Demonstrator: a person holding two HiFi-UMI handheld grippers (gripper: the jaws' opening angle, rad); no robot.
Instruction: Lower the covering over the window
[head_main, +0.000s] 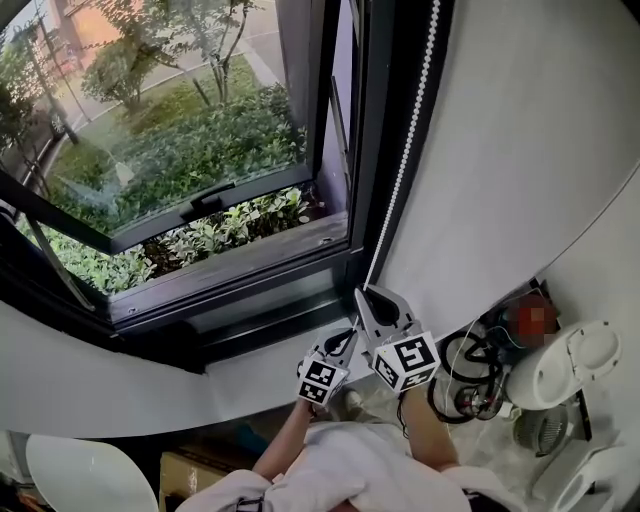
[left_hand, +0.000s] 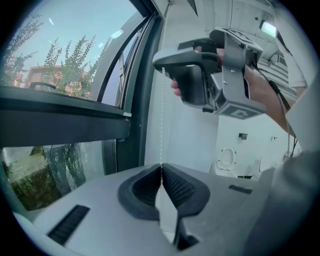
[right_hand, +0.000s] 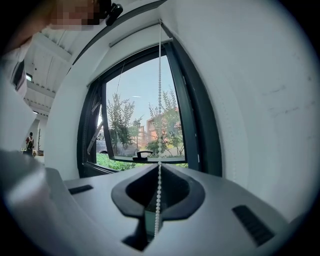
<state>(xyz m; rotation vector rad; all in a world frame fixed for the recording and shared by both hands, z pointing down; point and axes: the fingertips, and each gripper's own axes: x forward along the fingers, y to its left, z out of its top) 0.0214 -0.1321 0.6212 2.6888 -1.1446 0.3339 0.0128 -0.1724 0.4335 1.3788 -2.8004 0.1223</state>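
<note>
A white bead chain (head_main: 405, 160) hangs down the dark right side of the window frame (head_main: 340, 150). My right gripper (head_main: 368, 292) is shut on the chain, and my left gripper (head_main: 349, 333) is shut on it just below. In the left gripper view the chain (left_hand: 162, 115) rises straight from my shut left gripper (left_hand: 161, 169) to the right gripper (left_hand: 161, 64) above it. In the right gripper view the chain (right_hand: 159, 100) runs up from my shut right gripper (right_hand: 159, 167) to the window's top, where a pale roller (right_hand: 140, 36) lies. The glass is uncovered.
The window's lower pane (head_main: 200, 150) is tilted open outward, with a black handle (head_main: 210, 200). A white wall (head_main: 520, 150) curves to the right. Black cables (head_main: 465, 375) and white round appliances (head_main: 560, 370) lie on the floor at the right, and a white round seat (head_main: 80, 475) stands at the lower left.
</note>
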